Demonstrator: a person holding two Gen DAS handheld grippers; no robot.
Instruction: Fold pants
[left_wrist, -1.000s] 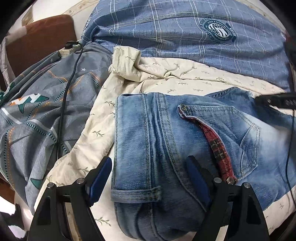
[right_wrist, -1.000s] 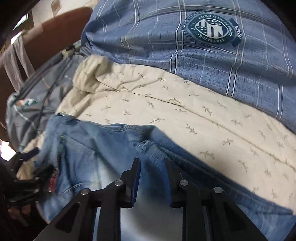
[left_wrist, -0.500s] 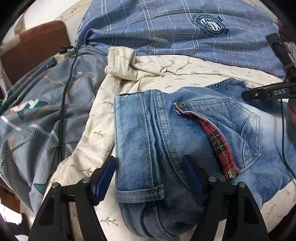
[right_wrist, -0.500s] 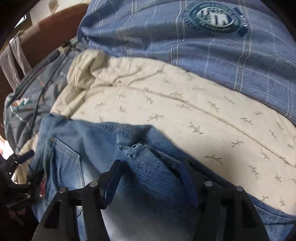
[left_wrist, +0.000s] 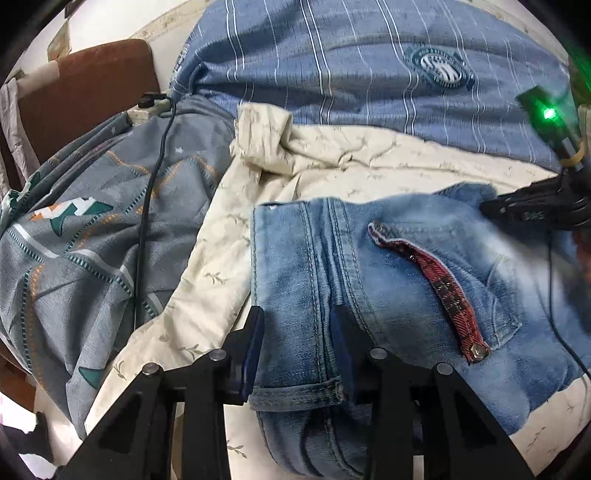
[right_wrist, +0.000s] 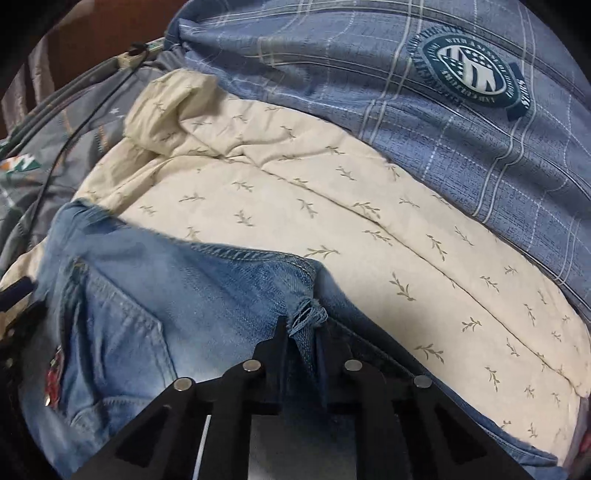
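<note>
Left gripper (left_wrist: 297, 343) and right gripper (right_wrist: 302, 343), jaws just closing, each pinch the jeans (left_wrist: 406, 280) (folded, on cream bedding (right_wrist: 332, 229)).

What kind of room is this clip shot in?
Most likely a bedroom, with the jeans laid out on a bed. The cream leaf-print quilt under them, the blue plaid bedding behind and a brown padded headboard suggest it.

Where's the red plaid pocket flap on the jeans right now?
In the left wrist view, the red plaid flap runs diagonally across the jeans, right of the left gripper, on the back pocket.
</note>
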